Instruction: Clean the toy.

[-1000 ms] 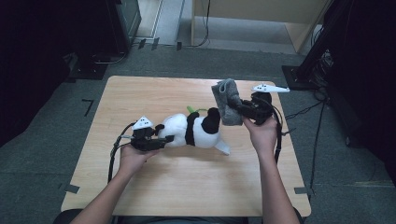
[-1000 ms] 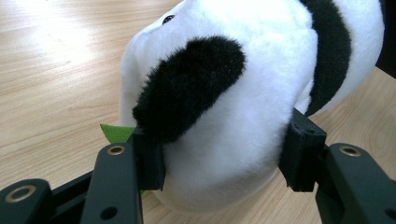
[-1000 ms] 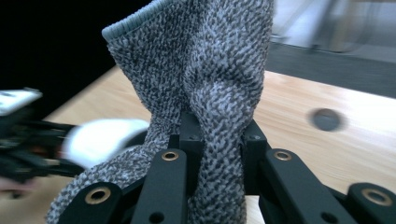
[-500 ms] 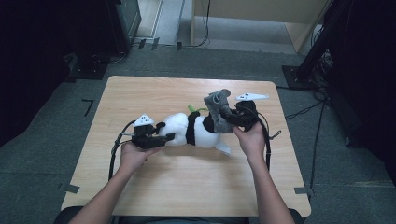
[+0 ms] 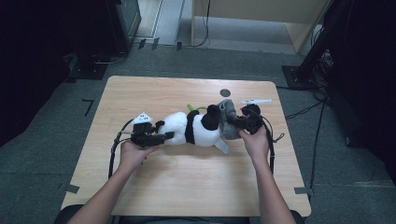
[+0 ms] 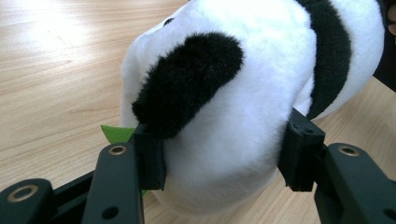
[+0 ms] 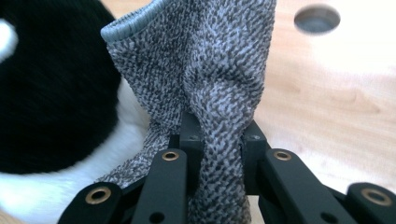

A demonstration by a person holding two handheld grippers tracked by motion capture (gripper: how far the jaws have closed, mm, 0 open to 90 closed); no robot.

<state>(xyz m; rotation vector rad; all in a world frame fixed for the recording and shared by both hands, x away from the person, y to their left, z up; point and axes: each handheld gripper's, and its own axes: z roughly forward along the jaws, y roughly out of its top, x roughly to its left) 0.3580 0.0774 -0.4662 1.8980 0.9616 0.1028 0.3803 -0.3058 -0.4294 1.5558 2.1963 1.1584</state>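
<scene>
A black-and-white plush panda (image 5: 196, 130) lies on its side in the middle of the wooden table (image 5: 154, 186). My left gripper (image 5: 168, 136) is shut on its left end; in the left gripper view both pads press into the white plush (image 6: 233, 93) beside a black patch. A green felt piece (image 6: 116, 133) pokes out behind it. My right gripper (image 5: 232, 125) is shut on a grey knit cloth (image 5: 227, 119) at the panda's right end. In the right gripper view the bunched cloth (image 7: 210, 70) stands between the jaws, its ribbed hem against the panda's black fur (image 7: 46, 93).
A round cable hole (image 5: 225, 92) sits in the tabletop just behind the right gripper. Cables trail from both grippers along the forearms. Dark equipment and cables stand on the floor around the table; bare wood lies in front of the panda.
My right gripper has come down and to the left with the grey cloth, from above the panda to its right end. The left gripper and the panda have stayed put.
</scene>
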